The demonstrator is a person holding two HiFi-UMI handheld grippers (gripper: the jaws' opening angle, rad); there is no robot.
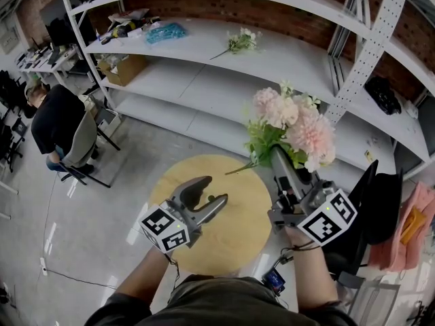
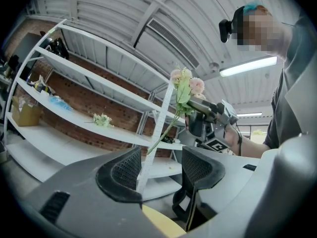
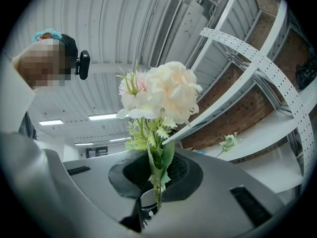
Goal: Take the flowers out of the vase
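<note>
A bunch of pink and cream flowers (image 1: 293, 119) with green leaves stands above the round wooden table (image 1: 241, 233). My right gripper (image 1: 278, 155) is shut on its stems and points slightly upward. In the right gripper view the stems (image 3: 156, 182) run down between the closed pads and the blooms (image 3: 166, 90) fill the middle. My left gripper (image 1: 211, 191) hovers over the table's left half, open, with nothing between its fingers. The left gripper view shows its open jaws, with the bunch (image 2: 184, 83) and the right gripper (image 2: 199, 106) beyond them. No vase shows in any view.
White metal shelving (image 1: 204, 73) runs behind the table; a loose flower sprig (image 1: 242, 41) lies on a shelf, with a cardboard box (image 1: 122, 68) and a black bag (image 1: 383, 95). A person (image 1: 58, 124) sits at far left. A black chair (image 1: 370, 216) and pink cloth (image 1: 408, 233) stand at right.
</note>
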